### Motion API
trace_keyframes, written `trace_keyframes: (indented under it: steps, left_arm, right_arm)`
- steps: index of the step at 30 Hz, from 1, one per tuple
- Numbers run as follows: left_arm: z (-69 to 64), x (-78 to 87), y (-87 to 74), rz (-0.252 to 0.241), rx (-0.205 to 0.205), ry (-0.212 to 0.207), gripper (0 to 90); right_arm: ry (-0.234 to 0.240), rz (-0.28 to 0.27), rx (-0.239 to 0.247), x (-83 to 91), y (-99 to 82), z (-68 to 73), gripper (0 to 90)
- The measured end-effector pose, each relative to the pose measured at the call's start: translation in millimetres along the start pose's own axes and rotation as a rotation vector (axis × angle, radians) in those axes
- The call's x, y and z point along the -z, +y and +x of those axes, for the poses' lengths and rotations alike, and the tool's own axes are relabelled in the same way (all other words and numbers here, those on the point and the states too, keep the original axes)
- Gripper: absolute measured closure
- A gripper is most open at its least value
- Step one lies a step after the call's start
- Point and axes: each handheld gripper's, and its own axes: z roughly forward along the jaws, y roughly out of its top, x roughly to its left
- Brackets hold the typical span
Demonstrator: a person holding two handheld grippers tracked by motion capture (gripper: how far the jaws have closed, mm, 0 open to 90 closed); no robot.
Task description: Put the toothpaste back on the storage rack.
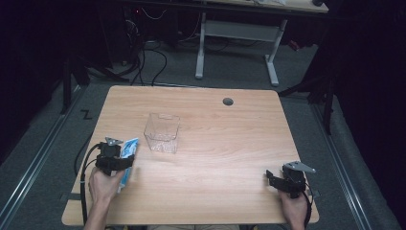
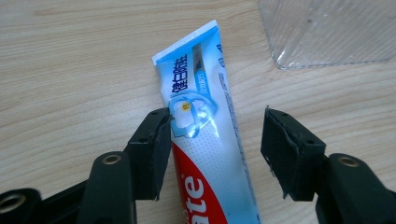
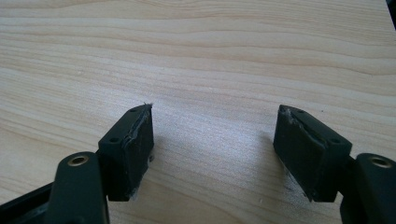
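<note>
Toothpaste tube (image 1: 128, 158) lies left of container (image 1: 163, 132) (on table (image 1: 230, 158)).

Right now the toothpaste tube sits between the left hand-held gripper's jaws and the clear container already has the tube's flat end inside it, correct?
Not quite. The toothpaste tube does sit between the left hand-held gripper jaws, but its flat end lies on the table, short of the clear container. The left gripper view shows the gap.

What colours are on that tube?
The tube is white, light blue and red, clearest in the left gripper view.
</note>
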Motion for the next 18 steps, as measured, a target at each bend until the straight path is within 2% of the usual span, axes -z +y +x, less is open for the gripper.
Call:
trace_keyframes:
  steps: [4,8,14,18]
  left_arm:
    - [1.5,-5.0,1.7,0.009,0.019,0.003,41.2]
    - [1.6,-10.2,4.9,0.031,0.026,0.025,40.6]
    - [-1.4,-18.5,9.8,0.052,0.017,0.049,42.6]
    - [-0.1,-21.9,11.3,0.067,0.039,0.059,43.8]
  right_arm:
    - [0.0,0.0,0.0,0.0,0.0,0.1,28.8]
    - [0.0,0.0,0.0,0.0,0.0,0.0,28.8]
    - [0.0,0.0,0.0,0.0,0.0,0.0,28.8]
    - [0.0,0.0,0.0,0.0,0.0,0.0,28.9]
